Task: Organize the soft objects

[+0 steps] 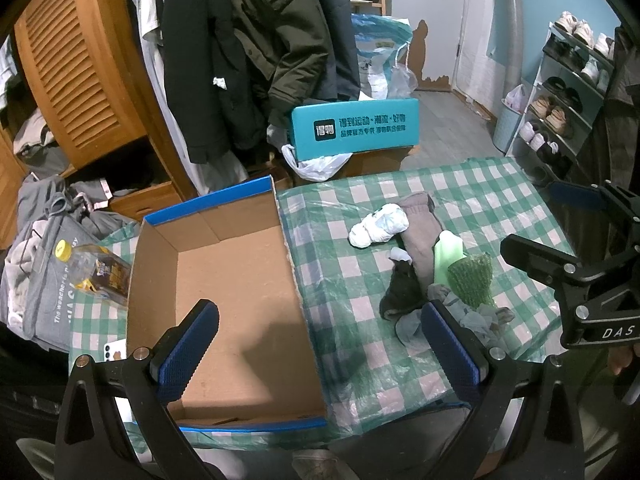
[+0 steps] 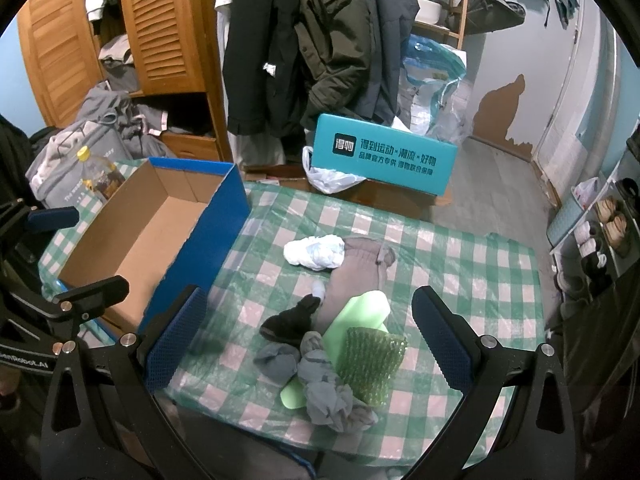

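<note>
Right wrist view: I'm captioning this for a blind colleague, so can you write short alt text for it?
The open right gripper hovers above a pile of soft items on a green checked tablecloth: grey socks, a black sock, a white bundle, a green mesh pad. An empty blue cardboard box sits to the left, hanging coats behind.

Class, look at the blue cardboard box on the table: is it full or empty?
Empty. The blue cardboard box shows only its bare brown floor; the soft items all lie outside on the checked tablecloth.

A green-checked table [image 2: 460, 276] carries an open cardboard box [image 2: 132, 240], an oil bottle [image 2: 98, 174] and a heap of soft items [image 2: 332, 320].
</note>
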{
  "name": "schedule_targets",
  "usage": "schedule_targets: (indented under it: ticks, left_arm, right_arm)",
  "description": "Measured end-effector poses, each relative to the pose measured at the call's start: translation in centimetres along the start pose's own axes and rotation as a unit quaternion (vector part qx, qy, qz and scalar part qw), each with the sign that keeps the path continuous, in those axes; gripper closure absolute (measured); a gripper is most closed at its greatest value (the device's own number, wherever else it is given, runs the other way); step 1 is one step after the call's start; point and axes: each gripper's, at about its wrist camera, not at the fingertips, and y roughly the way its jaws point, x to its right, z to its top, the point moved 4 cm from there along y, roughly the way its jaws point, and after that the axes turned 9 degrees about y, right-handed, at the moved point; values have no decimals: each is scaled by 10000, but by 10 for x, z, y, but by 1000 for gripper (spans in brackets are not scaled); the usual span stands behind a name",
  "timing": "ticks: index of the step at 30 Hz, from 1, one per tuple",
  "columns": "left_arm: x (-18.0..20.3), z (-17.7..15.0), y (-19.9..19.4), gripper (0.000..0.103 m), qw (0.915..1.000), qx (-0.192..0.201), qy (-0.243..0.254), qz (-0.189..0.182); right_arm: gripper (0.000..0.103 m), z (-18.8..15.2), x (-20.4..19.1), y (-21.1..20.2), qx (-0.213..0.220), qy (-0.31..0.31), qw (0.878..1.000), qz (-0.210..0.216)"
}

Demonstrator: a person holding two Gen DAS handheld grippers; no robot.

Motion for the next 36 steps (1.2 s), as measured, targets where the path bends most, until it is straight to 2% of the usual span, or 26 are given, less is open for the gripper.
schedule_targets:
  ticks: [7,8,9,11,13,15,18,23,33,36]
  left_arm:
    - [16,-5,11,1,9998,-152,147,32]
    - [17,-9,15,1,9975,-389,462,362]
    - [19,-10,18,1,9970,-455,505,370]
    - [23,-10,22,1,9966,-519,538,338]
    - [28,-10,29,1,9980,-503,373,52]
    - [32,-12,37,1,9971,-633,408,59]
    - [38,-10,51,1,9980,-422,441,171]
    - [51,-12,74,1,9975,-504,468,135]
    - [65,-25,107,1,9951,-883,450,57]
    - [71,-30,114,1,9939,-1010,442,-29]
  right_arm:
    - [2,-8,10,7,-80,24,10000,2]
    - [2,-9,12,9,-105,33,9999,3]
    - [2,-11,13,10,-138,45,9999,4]
    - [2,-16,19,16,-229,83,9997,1]
    - [2,-21,26,22,-332,126,9994,-36]
    - [2,-24,30,27,-421,153,9990,-51]
    - [2,-35,42,37,-612,212,9978,-141]
    - [2,-45,58,46,-830,284,9957,-304]
    - [2,-67,78,65,-1230,372,9908,-417]
    - [6,-72,82,70,-1343,381,9893,-424]
